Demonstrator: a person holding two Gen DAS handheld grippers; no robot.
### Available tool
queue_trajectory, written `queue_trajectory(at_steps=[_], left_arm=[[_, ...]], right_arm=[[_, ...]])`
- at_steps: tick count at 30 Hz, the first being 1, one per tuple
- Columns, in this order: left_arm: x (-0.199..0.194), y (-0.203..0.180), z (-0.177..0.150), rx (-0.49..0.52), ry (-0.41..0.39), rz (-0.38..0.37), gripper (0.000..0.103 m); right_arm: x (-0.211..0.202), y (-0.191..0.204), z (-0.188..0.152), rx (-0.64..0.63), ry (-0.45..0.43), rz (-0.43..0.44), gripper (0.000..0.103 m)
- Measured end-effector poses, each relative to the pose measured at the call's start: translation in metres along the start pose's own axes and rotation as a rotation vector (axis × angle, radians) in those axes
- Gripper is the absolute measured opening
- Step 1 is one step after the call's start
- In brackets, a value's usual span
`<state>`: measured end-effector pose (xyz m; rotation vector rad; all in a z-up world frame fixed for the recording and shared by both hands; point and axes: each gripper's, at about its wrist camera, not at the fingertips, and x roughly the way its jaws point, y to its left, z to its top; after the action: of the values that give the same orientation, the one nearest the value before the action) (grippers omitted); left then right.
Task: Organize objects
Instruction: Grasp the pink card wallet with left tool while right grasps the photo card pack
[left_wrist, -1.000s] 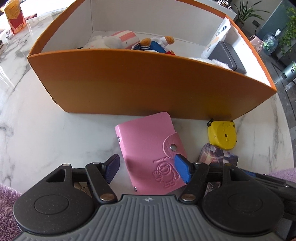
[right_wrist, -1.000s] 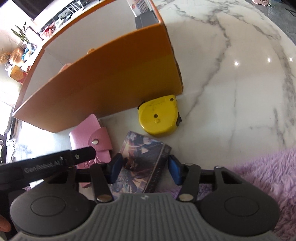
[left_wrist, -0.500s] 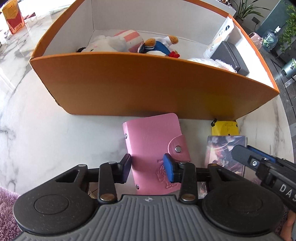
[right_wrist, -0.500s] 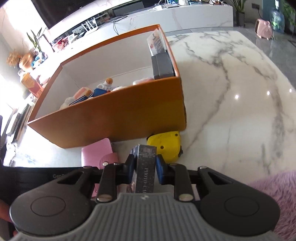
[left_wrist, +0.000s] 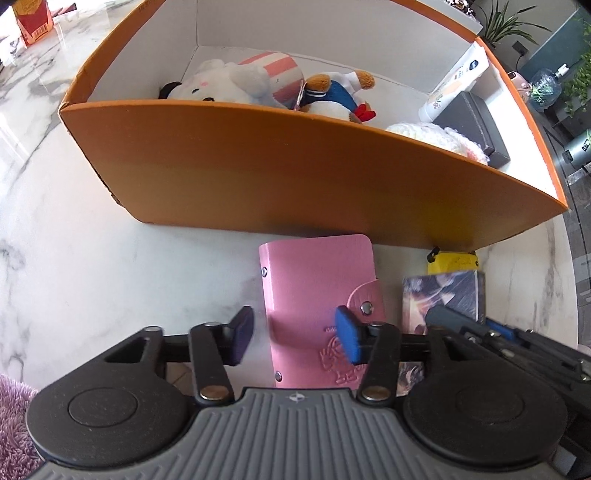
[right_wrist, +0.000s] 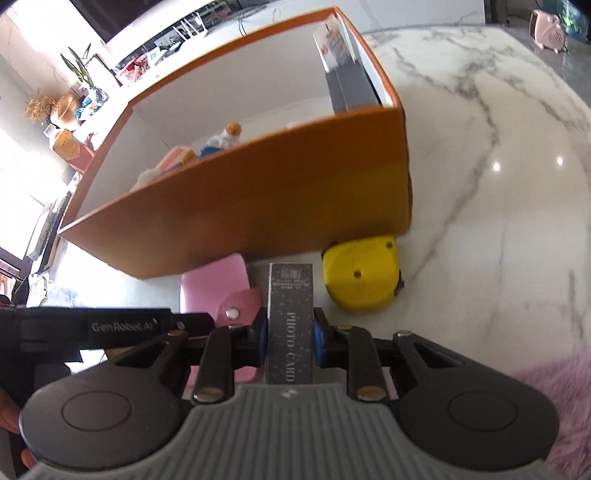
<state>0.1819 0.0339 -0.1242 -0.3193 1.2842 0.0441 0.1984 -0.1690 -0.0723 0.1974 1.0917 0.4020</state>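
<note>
Right wrist view: the right gripper (right_wrist: 290, 338) had its jaws pinched on the photo card box (right_wrist: 290, 325), which half a second earlier was gripped lower and a second earlier lay flat on the marble table (right_wrist: 498, 221) between spread jaws; it now stood edge-up and appeared lifted clear of the tabletop, so this item was secured and judged ready for carrying over the near wall of the orange box (right_wrist: 258, 199). The yellow tape measure (right_wrist: 362, 277) remained on the table just beside that wall's near right corner. Left wrist view: the left gripper (left_wrist: 295, 338) had its jaws spread again over the pink card holder (left_wrist: 317, 295), after closing narrower on it half a second before; whether the fingertips touched it could not be told, and the holder lay flat on the table, its far edge just short of the box's near wall, not yet picked up. Inside the box sat plush toys (left_wrist: 258, 85), a white tube (left_wrist: 458, 85) and a dark case (left_wrist: 472, 125). Two loose items were judged left to stow after the card box.
</note>
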Motion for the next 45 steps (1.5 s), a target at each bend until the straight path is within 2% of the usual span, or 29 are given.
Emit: queue_trajectory(at_steps=[5,7,9,14,16,22,28,29,31,32,33,36,38,40,43,45], left_arm=[[0.006,0.006,0.003,-0.05,0.024,-0.048,0.063],[0.006,0.008,0.003,-0.064,0.025,-0.064,0.06],[0.007,0.009,0.003,-0.09,0.028,-0.087,0.05],[0.005,0.014,0.0,-0.143,0.026,-0.123,0.05],[-0.002,0.014,-0.003,-0.145,0.015,-0.155,0.05],[-0.03,0.009,-0.005,-0.113,-0.054,-0.181,0.041],[-0.045,0.002,-0.005,-0.1,-0.097,-0.212,0.036],[-0.05,0.004,-0.004,-0.1,-0.102,-0.235,0.027],[-0.048,0.002,-0.004,-0.111,-0.064,-0.319,0.022],[-0.045,-0.002,-0.004,-0.108,-0.051,-0.327,0.018],[-0.043,-0.007,-0.005,-0.094,-0.058,-0.318,0.022],[-0.038,-0.02,-0.006,-0.054,-0.066,-0.31,0.023],[-0.04,-0.026,-0.007,-0.026,-0.081,-0.272,0.031],[-0.042,-0.029,-0.008,-0.006,-0.091,-0.245,0.033],[-0.043,-0.026,-0.009,-0.014,-0.091,-0.242,0.034],[-0.042,-0.021,-0.008,-0.034,-0.087,-0.247,0.038]], right_arm=[[0.009,0.005,0.0,-0.034,0.016,0.01,0.024],[0.009,0.005,-0.001,-0.044,0.014,0.013,0.024],[0.01,0.004,0.0,-0.053,0.013,0.019,0.024],[0.009,0.0,-0.002,-0.049,0.008,0.032,0.024],[0.009,-0.002,-0.002,-0.041,0.008,0.038,0.024],[0.011,-0.012,0.0,0.029,0.027,0.066,0.025],[0.01,-0.012,-0.001,0.032,0.03,0.06,0.024],[0.01,-0.013,-0.001,0.038,0.031,0.061,0.024],[0.01,-0.015,-0.002,0.047,0.04,0.072,0.024],[0.011,-0.014,-0.002,0.046,0.042,0.071,0.024],[0.011,-0.014,-0.002,0.045,0.044,0.074,0.024],[0.01,-0.014,-0.002,0.045,0.045,0.075,0.024],[0.01,-0.015,-0.003,0.048,0.045,0.08,0.024],[0.01,-0.015,-0.004,0.043,0.044,0.08,0.024],[0.009,-0.013,-0.005,0.021,0.043,0.081,0.024],[0.009,-0.009,-0.006,-0.003,0.043,0.084,0.024]])
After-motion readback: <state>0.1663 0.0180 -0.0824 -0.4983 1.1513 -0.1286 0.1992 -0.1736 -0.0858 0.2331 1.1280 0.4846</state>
